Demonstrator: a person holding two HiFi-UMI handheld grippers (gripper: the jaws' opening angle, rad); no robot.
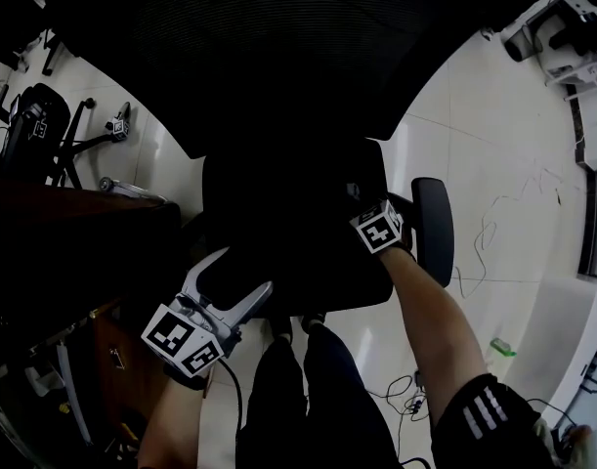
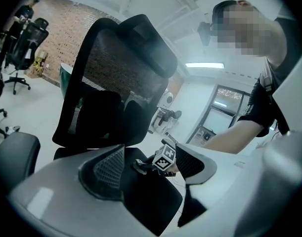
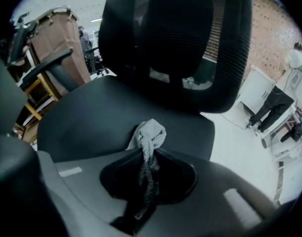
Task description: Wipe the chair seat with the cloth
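Only one cloth [image 3: 150,135] showed, clamped in the right hand-held gripper [image 3: 147,172] over the chair seat [image 3: 91,112]; left hand-held gripper [image 1: 230,283] gaped at seven o'clock.

Office-like lab: spare swivel chairs [image 2: 31,36], brick wall [image 2: 66,26], floor cables [image 1: 486,234].

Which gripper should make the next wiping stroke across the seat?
Right. The right gripper is shut on the cloth, directly over the chair seat. The left gripper is open and empty at the seat's front edge.
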